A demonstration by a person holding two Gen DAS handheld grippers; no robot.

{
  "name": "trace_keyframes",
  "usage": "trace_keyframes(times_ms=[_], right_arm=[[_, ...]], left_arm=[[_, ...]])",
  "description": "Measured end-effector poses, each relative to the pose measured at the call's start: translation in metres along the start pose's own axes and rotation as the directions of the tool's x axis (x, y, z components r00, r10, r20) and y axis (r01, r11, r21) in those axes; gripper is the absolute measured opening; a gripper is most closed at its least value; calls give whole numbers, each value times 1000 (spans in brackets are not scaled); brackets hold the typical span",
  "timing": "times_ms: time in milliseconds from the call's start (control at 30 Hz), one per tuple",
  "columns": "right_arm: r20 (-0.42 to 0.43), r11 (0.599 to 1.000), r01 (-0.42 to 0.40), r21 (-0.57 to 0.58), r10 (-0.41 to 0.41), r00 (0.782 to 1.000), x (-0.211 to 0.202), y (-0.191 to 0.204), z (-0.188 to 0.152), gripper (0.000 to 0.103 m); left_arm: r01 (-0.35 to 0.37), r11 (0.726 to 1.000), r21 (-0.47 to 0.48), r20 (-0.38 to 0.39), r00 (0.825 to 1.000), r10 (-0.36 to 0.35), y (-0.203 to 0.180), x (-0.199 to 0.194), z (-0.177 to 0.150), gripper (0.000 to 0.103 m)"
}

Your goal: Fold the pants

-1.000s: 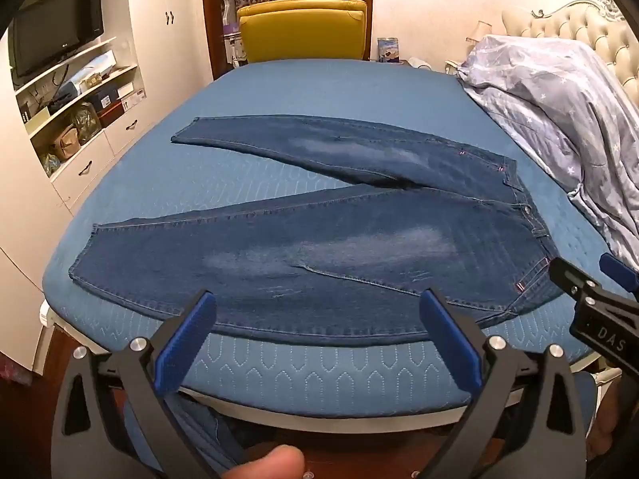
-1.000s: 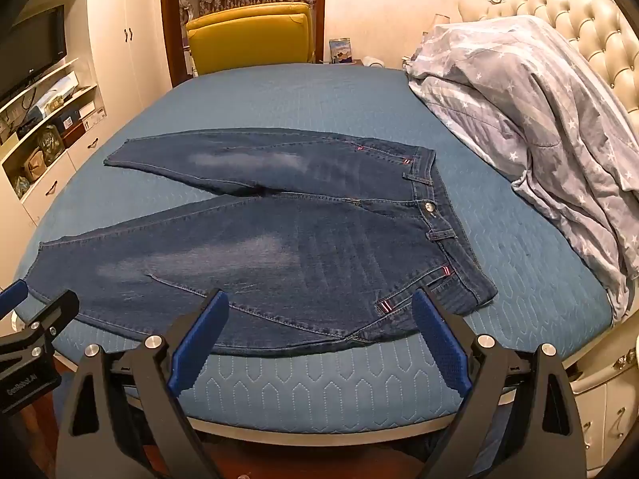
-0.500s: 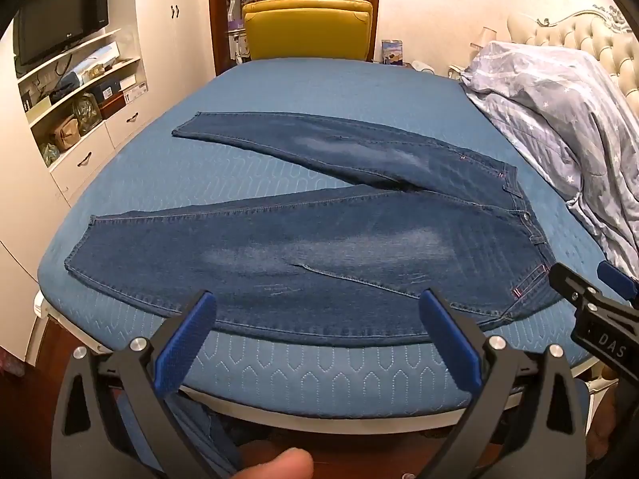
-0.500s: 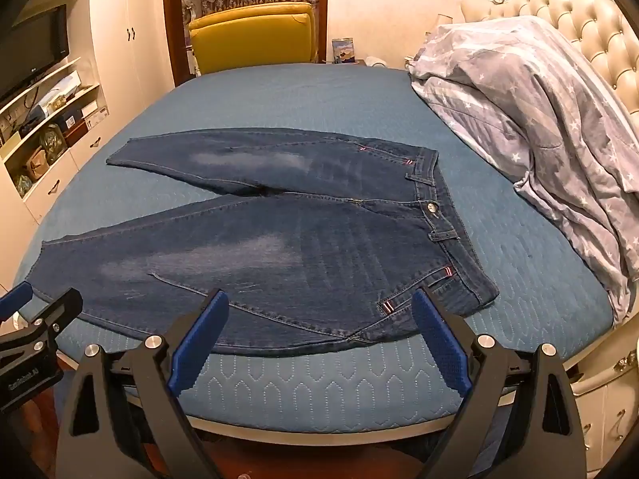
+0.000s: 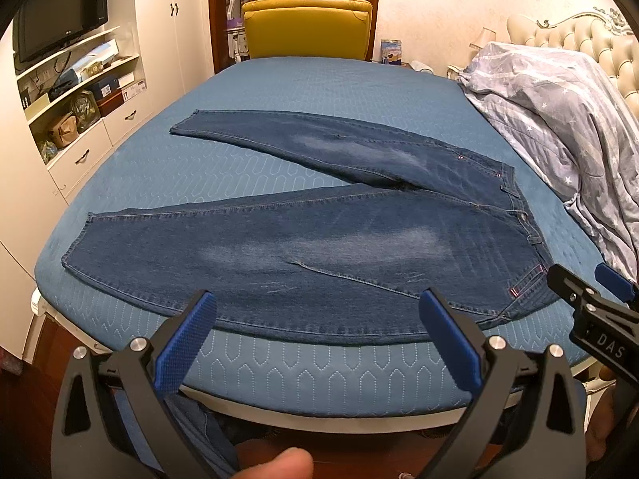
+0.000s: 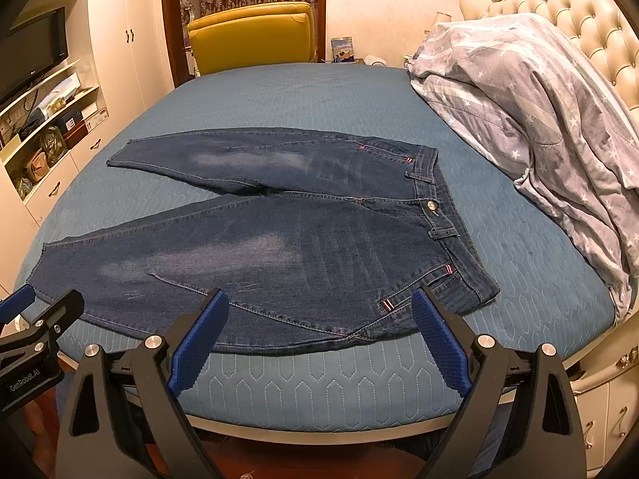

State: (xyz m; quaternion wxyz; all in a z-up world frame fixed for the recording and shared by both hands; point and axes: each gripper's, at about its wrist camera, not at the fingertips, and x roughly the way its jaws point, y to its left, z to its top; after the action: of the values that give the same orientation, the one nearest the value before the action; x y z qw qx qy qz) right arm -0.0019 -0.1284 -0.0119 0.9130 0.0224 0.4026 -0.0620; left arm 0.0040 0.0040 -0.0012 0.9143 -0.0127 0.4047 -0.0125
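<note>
- A pair of dark blue jeans (image 5: 319, 247) lies flat on a blue quilted bed (image 5: 319, 375), legs spread in a V, waistband toward a grey star-print duvet (image 5: 559, 127).
- My left claw (image 5: 319, 343) hovers at the bed's near edge, blue pads spread apart, holding nothing.
- My right claw (image 6: 319, 339) hovers beside it near the waistband, likewise spread and empty.

You face a blue quilted bed (image 5: 279, 371); a yellow armchair (image 5: 307, 26) stands at its far side, a tufted cream headboard (image 6: 567, 20) right, white shelves with a television (image 5: 60, 16) left, under warm light.
</note>
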Motion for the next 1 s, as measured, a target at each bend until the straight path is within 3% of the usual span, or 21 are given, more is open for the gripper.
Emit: trace_keyframes(times_ms=[1000], right_arm=[[0, 1000, 0, 0, 0, 1000, 0, 0, 0, 90]], left_arm=[[11, 1000, -3, -1, 1000, -11, 0, 0, -1, 102]])
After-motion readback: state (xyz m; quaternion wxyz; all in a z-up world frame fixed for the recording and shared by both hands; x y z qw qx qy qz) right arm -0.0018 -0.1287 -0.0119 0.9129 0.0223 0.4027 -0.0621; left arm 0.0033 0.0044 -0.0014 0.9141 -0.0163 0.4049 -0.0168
